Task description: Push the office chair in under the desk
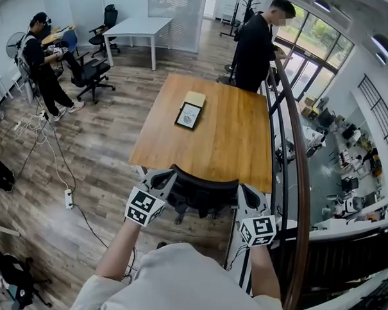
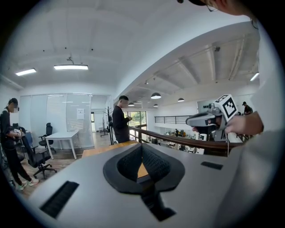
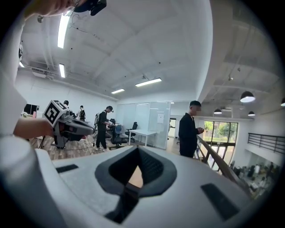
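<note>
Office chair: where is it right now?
Head view, bottom centre: the chair sits at the near edge of the desk, between the left gripper and right gripper.

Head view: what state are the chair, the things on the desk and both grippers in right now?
Office chair: backrest at the desk's near edge, seat apparently under the top.
Desk: carries two flat things towards its far end.
Dark-framed panel: lying flat.
Tan pad: lying flat, just behind the panel.
Left gripper: shut, empty, by the backrest's left end.
Right gripper: shut, empty, by the backrest's right end.
</note>
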A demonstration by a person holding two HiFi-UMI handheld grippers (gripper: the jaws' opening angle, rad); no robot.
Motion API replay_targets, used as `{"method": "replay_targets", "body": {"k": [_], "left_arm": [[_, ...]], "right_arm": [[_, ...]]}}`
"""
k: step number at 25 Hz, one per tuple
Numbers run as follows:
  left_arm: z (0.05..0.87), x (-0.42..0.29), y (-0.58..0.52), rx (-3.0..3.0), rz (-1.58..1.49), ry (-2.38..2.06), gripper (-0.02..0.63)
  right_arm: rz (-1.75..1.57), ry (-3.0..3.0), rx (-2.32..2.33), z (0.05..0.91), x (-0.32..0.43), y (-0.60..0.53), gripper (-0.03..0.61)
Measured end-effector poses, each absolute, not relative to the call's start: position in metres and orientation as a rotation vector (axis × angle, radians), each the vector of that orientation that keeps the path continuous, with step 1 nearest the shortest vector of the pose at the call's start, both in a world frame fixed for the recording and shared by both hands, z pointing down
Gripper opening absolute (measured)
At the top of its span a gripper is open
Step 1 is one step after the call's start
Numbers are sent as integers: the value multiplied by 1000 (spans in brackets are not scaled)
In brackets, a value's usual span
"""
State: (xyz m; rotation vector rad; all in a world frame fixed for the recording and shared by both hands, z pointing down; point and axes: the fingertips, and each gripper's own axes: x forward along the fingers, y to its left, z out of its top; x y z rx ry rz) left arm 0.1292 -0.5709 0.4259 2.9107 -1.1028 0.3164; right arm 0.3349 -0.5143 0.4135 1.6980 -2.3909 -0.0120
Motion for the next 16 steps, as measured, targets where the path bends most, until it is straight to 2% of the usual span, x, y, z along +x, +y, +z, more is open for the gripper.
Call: {"method": "replay_targets", "body": {"k": [16], "left_arm": [[427, 133, -573, 2922, 340, -1077, -6]], "right_arm": [[-18, -2377, 1695, 412, 339, -517, 2]]}}
